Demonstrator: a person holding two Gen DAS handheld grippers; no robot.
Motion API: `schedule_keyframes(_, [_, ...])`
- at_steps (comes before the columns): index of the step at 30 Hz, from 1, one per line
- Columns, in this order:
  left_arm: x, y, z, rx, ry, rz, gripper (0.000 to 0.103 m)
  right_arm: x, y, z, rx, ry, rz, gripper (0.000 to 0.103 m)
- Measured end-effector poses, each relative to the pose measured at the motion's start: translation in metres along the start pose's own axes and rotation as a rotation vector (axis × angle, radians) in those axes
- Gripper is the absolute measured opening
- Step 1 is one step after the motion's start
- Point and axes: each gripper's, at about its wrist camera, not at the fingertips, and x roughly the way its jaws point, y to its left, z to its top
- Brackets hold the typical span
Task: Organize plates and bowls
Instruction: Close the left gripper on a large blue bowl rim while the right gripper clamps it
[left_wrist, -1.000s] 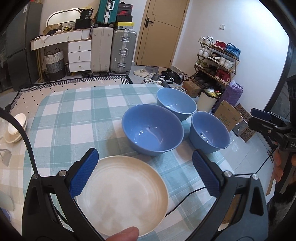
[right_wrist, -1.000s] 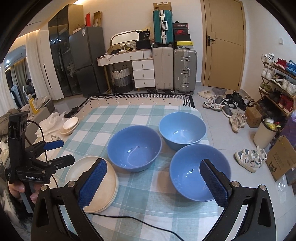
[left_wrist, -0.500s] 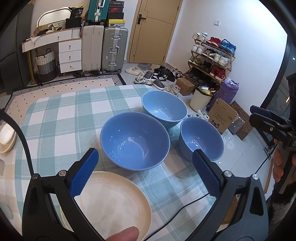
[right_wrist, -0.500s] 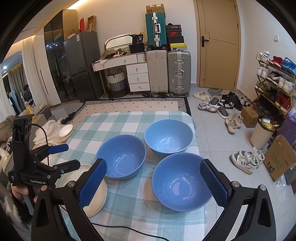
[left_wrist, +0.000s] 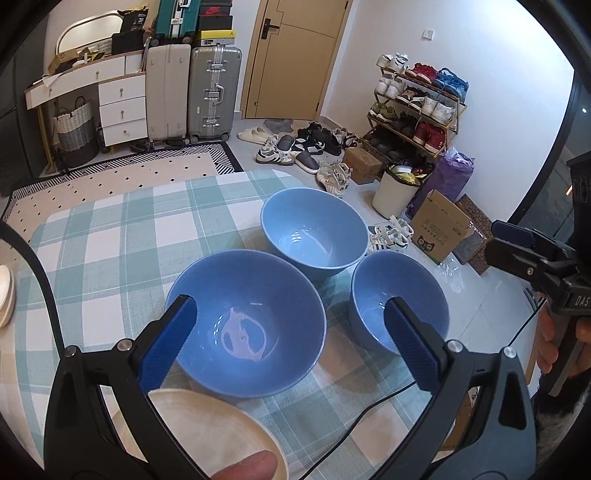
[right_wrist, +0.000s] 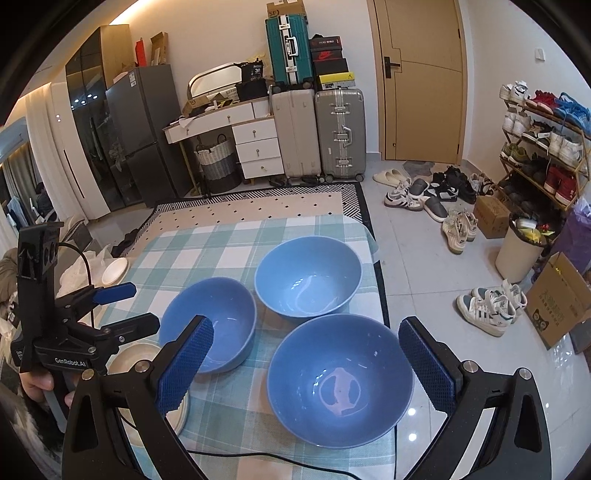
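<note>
Three blue bowls stand close together on the checked tablecloth (left_wrist: 110, 240). My left gripper (left_wrist: 288, 306) is open, its jaws spanning the near left bowl (left_wrist: 245, 325) from above. A cream plate (left_wrist: 210, 432) lies just below it, beside a thumb. The far bowl (left_wrist: 314, 232) and the right bowl (left_wrist: 399, 302) sit beyond. My right gripper (right_wrist: 306, 326) is open above the right bowl (right_wrist: 340, 376), with the left bowl (right_wrist: 208, 321) and the far bowl (right_wrist: 308, 273) ahead. The plate (right_wrist: 136, 360) sits partly hidden under the left gripper (right_wrist: 129, 306).
Small white dishes (right_wrist: 114, 271) rest at the table's far left edge. A black cable (right_wrist: 258, 456) runs across the table's front. The table's right edge drops to a tiled floor with shoes, a bin (right_wrist: 521, 247) and a cardboard box (right_wrist: 557, 299).
My left gripper has moved forward from over the cream plate to over the near left bowl. My right gripper has come closer to the right bowl. Both stay open.
</note>
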Motion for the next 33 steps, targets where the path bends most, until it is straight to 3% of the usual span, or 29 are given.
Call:
schedule_keyframes(16, [0.07, 0.0, 0.042, 0.028, 0.058, 0.011, 0.101, 0.058, -0.033, 0.016, 0.062, 0.053, -0.02, 0.102])
schedule_keyframes(33, [0.143, 0.021, 0.068, 0.005, 0.133, -0.02, 0.082, 0.117, -0.064, 0.028, 0.128, 0.107, -0.012, 0.102])
